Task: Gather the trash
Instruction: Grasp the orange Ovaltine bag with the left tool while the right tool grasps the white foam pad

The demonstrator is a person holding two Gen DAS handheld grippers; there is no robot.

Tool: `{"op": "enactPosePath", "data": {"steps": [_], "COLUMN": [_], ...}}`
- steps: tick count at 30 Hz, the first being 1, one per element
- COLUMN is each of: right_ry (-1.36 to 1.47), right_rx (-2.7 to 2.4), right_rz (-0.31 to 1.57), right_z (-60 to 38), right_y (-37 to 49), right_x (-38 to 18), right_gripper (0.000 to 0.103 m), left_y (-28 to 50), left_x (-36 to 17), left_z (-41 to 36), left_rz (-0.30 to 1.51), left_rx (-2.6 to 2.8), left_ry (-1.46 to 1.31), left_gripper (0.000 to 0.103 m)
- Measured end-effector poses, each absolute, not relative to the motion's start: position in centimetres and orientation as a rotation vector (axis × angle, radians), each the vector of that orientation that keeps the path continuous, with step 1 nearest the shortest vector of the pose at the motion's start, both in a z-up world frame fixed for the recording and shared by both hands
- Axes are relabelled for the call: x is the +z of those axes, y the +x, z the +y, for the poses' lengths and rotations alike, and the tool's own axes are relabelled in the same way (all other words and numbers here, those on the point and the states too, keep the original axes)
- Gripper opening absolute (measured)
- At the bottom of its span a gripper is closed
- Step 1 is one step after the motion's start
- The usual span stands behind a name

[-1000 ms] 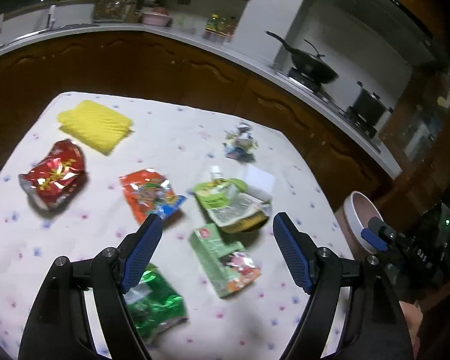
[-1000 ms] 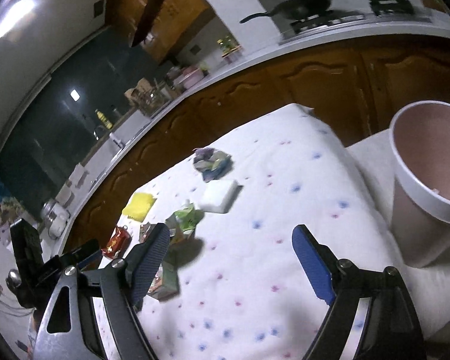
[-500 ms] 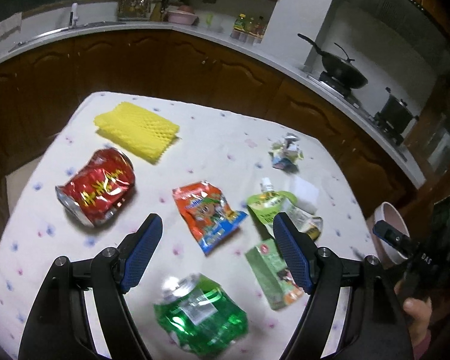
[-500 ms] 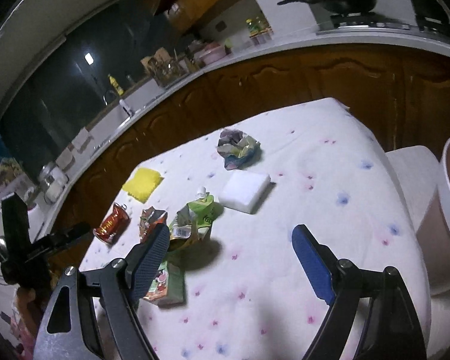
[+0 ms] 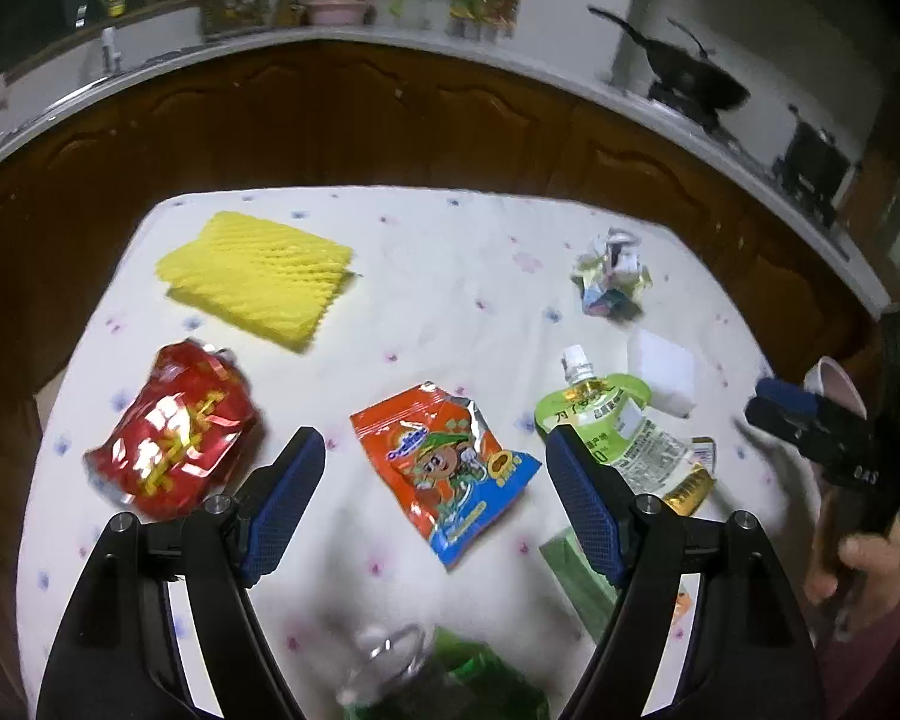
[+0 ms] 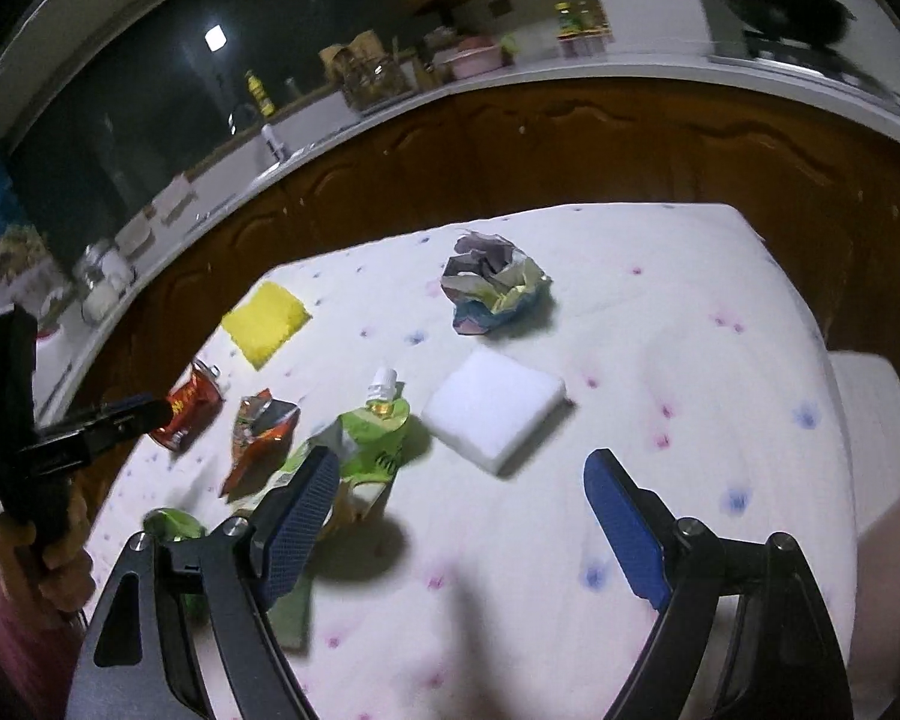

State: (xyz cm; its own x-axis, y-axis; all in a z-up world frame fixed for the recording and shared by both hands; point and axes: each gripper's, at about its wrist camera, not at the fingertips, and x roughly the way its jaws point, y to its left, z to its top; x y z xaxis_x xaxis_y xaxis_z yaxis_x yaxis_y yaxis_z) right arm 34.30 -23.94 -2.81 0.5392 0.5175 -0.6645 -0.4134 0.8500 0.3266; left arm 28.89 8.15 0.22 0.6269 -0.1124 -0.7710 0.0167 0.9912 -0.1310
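Trash is lying all over the dotted tablecloth (image 5: 450,252), nothing collected yet. You are holding the left gripper (image 5: 432,480) wide open and empty above the orange snack wrapper (image 5: 450,474) at lower centre of its view, red crushed can (image 5: 174,432) off to its left. You are carrying the right gripper (image 6: 459,516) equally spread, gripping nothing, with the green drink pouch (image 6: 375,438) just by its left finger. I judge you are choosing a first piece; next you need to lower around it and close.
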Motion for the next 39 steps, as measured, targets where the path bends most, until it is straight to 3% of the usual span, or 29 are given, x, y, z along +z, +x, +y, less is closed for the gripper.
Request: {"op": "enactPosePath", "data": {"steps": [12,14,17,18,22,27,39], "right_ry": [-0.186,-0.218,-0.238,-0.237,-0.221,-0.117,0.134], "right_rx": [0.650,0.664,0.668,0.669,0.642,0.613,0.559], "right_rz": [0.854,0.866,0.897,0.908,0.884,0.864,0.760], "right_z": [-20.5,-19.9,-19.3,-19.2,-19.8,-21.9,-27.4], "right_y": [38.8,39.4,40.1,40.2,39.6,38.4,32.2], "right_x": [-4.8,-5.4,-6.4,-6.8,-6.7,-5.6,-1.0], "right_gripper": [0.085,0.085,0.083,0.077,0.070,0.069,0.069], "left_y": [33.0,33.3,34.1,34.2,34.4,33.6,29.0], "left_x": [-2.4,-3.2,-4.7,-5.0,-5.2,-3.9,3.5], "left_z": [5.9,5.5,5.5,5.5,6.0,6.4,6.2], "left_rz": [1.023,1.038,1.086,1.097,1.086,1.042,0.831], "left_rx": [-0.141,-0.140,-0.141,-0.142,-0.135,-0.138,-0.262], "left_ry": [0.032,0.059,0.058,0.054,0.044,0.019,-0.162], "left_gripper": [0.078,0.073,0.041,0.028,0.016,0.011,0.010]}}
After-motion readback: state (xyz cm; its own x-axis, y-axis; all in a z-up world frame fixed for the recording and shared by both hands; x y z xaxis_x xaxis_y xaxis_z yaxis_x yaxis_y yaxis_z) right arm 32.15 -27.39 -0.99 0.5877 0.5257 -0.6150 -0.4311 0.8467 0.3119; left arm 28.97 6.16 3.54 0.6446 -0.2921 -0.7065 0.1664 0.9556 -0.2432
